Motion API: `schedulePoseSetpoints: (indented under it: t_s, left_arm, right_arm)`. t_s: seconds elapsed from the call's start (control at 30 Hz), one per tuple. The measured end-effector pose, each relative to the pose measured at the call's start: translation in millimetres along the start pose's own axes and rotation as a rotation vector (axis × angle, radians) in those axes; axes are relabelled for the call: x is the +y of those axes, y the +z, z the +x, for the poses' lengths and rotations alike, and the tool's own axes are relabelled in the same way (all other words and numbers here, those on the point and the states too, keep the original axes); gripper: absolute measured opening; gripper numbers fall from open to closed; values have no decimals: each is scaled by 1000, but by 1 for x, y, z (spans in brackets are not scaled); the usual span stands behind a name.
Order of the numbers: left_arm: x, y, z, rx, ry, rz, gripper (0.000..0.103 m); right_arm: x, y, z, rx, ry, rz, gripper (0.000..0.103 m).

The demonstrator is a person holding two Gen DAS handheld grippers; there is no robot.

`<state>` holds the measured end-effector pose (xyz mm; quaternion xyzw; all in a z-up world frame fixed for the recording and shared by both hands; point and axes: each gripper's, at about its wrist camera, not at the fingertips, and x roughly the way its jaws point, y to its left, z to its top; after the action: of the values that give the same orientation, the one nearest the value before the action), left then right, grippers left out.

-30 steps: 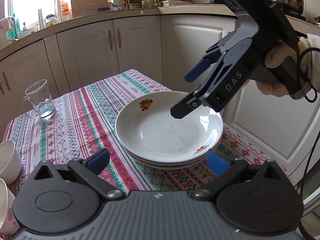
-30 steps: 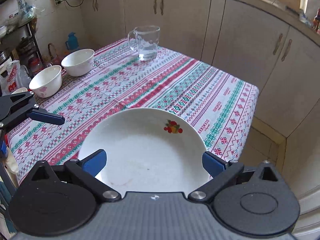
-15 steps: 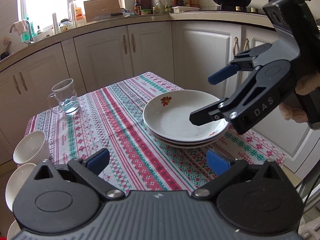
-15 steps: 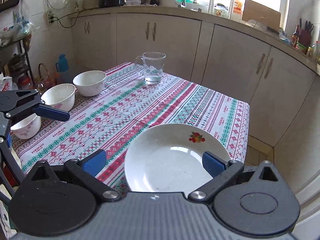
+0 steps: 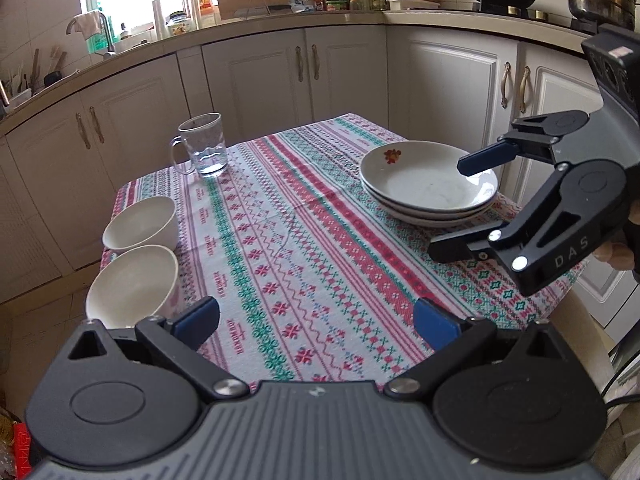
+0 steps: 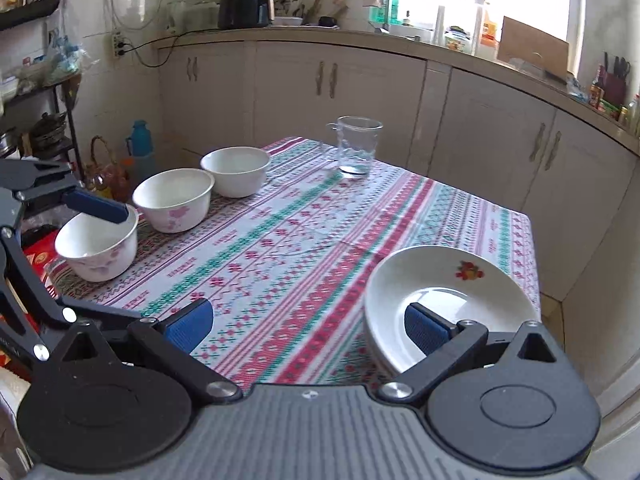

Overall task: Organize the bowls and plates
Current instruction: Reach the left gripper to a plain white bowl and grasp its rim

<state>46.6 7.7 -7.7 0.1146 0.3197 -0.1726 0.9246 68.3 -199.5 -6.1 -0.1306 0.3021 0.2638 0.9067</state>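
Both tools gape empty, left tool [image 5: 316,320] and right tool [image 6: 308,326] above the near worktop [image 5: 304,264] edge; white stacked plates [image 5: 428,184], red flower on the rim, lie right; three white bowls [image 6: 172,200] line the left edge; farthest, a glass mug [image 6: 356,148].

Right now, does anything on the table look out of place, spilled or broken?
Nothing looks spilled or broken. The stack of plates sits close to the table corner, with its near rim about at the edge. The three bowls stand upright in a row, not nested yet. The glass mug is upright.
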Motion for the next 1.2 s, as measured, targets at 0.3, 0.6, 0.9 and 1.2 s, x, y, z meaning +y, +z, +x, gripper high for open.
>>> schedulePoseSetpoints:
  t_s: [0.3,0.6,0.9,1.2]
  left_arm:
    - [55,-25,-23,22,89,-37,102]
    - [111,-47,-21,61,119,-130,102]
    - [150,-62,-3,112,72,-191,100]
    - [169,-69,12,143,-6,-263,80]
  right_arm:
    - [51,9,28,53,103,-82,103]
    - [100,26,59,77,208,-176,103]
    - [142,34,90,102,290,-230,103]
    - [167,40,110,126,340,-290,103]
